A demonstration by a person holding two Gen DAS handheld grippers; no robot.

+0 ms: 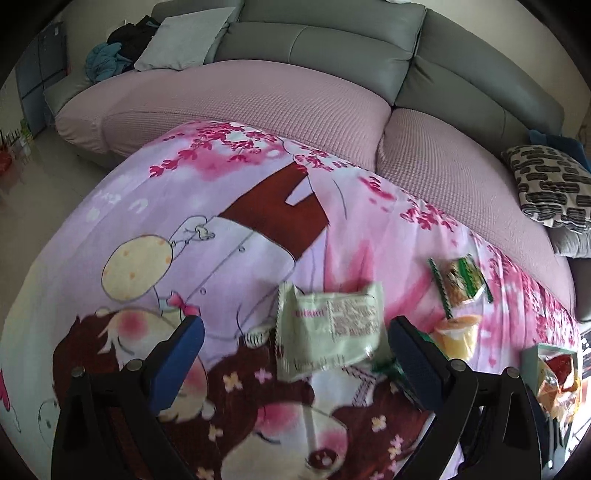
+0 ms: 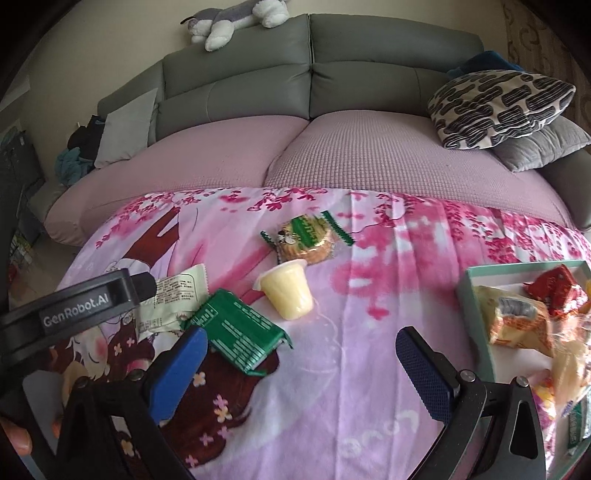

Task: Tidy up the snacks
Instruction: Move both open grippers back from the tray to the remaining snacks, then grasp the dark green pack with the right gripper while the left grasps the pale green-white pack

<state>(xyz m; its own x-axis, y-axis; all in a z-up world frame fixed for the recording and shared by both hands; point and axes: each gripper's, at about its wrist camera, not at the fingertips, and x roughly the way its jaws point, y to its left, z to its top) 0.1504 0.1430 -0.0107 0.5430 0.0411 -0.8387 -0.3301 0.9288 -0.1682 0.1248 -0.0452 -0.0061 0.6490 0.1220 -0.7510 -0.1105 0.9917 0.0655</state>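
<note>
A pale green snack packet (image 1: 328,328) lies on the pink cartoon cloth (image 1: 229,236), just ahead of my open, empty left gripper (image 1: 295,354). In the right wrist view the same packet (image 2: 173,299) lies beside a dark green packet (image 2: 240,332), a yellow jelly cup (image 2: 288,291) and a wrapped biscuit (image 2: 306,240). My right gripper (image 2: 299,362) is open and empty above the cloth, the dark green packet by its left finger. A teal box (image 2: 476,295) at the right holds several snacks. The left gripper's body (image 2: 74,306) shows at the left.
The jelly cup (image 1: 458,336), biscuit (image 1: 461,284) and box (image 1: 532,358) also show at the right of the left wrist view. A grey sofa (image 2: 310,85) with pink seat covers stands behind, a patterned cushion (image 2: 498,107) at its right end and a plush toy (image 2: 236,22) on top.
</note>
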